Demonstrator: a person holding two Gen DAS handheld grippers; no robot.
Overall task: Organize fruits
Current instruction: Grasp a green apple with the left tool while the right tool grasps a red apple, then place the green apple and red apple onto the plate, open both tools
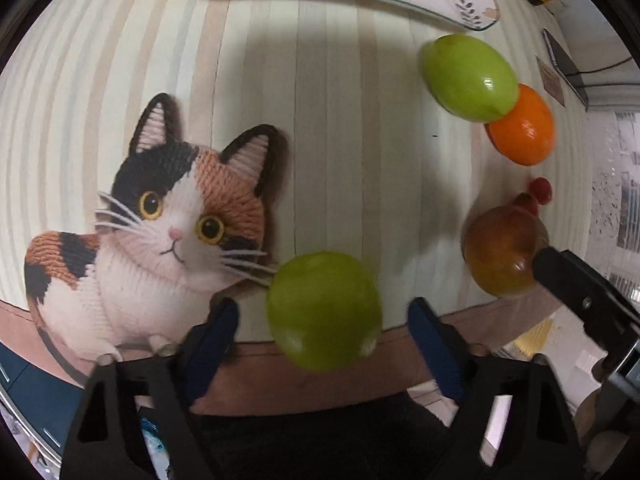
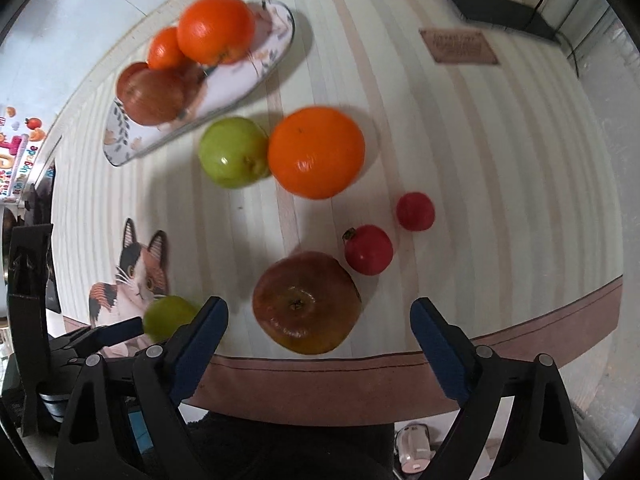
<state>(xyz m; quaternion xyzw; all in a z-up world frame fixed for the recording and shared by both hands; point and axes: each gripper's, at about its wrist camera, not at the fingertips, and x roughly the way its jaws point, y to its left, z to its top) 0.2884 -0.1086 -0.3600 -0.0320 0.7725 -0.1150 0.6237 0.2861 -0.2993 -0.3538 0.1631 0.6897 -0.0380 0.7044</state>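
- Green fruit [image 1: 324, 310]: lay low and centre in the left wrist view, straight ahead of the left gripper [image 1: 322, 320] and between its fingers; roundish, no clear long axis; gaps showed on both sides.
- Left gripper: jaws spread wide, released, touching nothing visible.
- Brown apple [image 2: 306, 302]: sat low and centre in the right wrist view, ahead of the right gripper [image 2: 320, 320], stem end up, near the mat's front edge.
- Right gripper: jaws wide apart, empty, clear of the apple.
- Plate [image 2: 224, 92]: upper left of the right view, well apart, already bearing oranges and a reddish fruit.
- Judgement: left gripper nearer the green fruit; closing would come next.
- Loose: second green fruit [image 2: 234, 152] touching orange [image 2: 316, 152].
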